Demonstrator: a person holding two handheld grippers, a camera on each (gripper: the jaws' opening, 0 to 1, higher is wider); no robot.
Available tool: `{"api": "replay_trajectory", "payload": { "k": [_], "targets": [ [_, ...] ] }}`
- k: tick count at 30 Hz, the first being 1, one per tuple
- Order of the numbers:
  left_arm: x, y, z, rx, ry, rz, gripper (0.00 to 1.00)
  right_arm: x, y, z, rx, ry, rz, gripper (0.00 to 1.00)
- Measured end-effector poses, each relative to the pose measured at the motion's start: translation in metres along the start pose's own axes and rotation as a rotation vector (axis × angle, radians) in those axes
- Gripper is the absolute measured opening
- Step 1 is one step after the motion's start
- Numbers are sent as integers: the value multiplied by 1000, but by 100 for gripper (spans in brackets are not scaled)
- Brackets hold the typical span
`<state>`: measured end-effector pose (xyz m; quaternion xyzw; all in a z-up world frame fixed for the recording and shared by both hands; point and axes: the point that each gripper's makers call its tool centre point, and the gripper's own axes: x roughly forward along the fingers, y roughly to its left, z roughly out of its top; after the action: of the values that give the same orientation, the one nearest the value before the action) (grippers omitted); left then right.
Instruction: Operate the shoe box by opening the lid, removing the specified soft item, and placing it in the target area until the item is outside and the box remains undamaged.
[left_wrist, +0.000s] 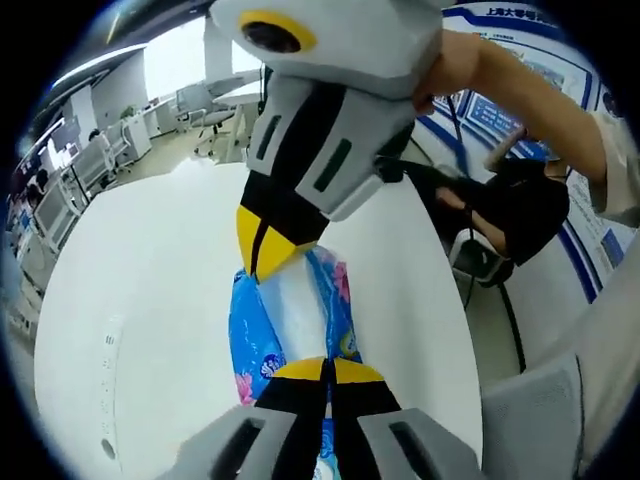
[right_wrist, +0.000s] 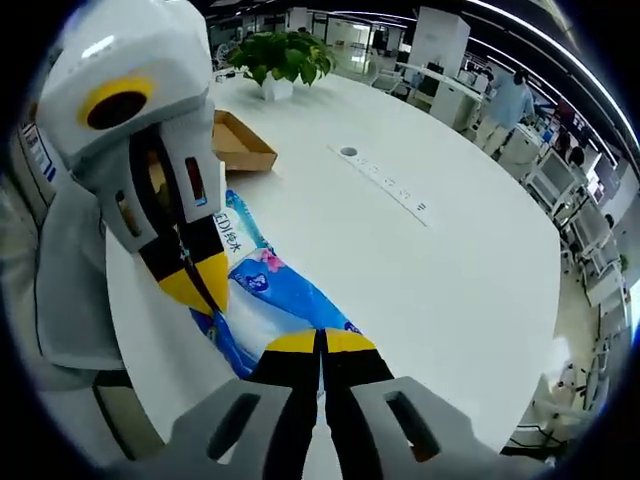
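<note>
White table (left_wrist: 150, 300), tissue pack (left_wrist: 290, 310) between both grippers

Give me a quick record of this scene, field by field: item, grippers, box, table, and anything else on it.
item: blue tissue pack, out of the box, held over the table
left gripper: shut on one end of the pack
right gripper: shut on the other end
box: brown cardboard, open, behind the pack
table: white, round, with a power strip
other: potted plant at the far edge

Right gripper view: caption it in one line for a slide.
Both grippers, right and left, pinch a blue tissue pack above the white table, cardboard box behind.
</note>
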<state>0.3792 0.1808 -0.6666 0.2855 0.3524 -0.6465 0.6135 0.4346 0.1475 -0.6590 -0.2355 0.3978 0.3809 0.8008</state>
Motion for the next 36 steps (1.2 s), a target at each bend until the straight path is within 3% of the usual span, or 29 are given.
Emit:
{"api": "replay_trajectory", "payload": {
  "k": [11, 18, 25, 36],
  "targets": [
    [35, 3, -11, -16, 11, -18, 0, 28, -4, -33, 10, 56, 17, 0],
    [52, 5, -22, -40, 32, -37, 0, 44, -3, -43, 14, 76, 32, 0],
    [58, 7, -34, -51, 48, -41, 0, 56, 0, -50, 13, 98, 46, 0],
    [59, 6, -36, -34, 49, -34, 0, 56, 1, -50, 15, 92, 37, 0]
  ]
}}
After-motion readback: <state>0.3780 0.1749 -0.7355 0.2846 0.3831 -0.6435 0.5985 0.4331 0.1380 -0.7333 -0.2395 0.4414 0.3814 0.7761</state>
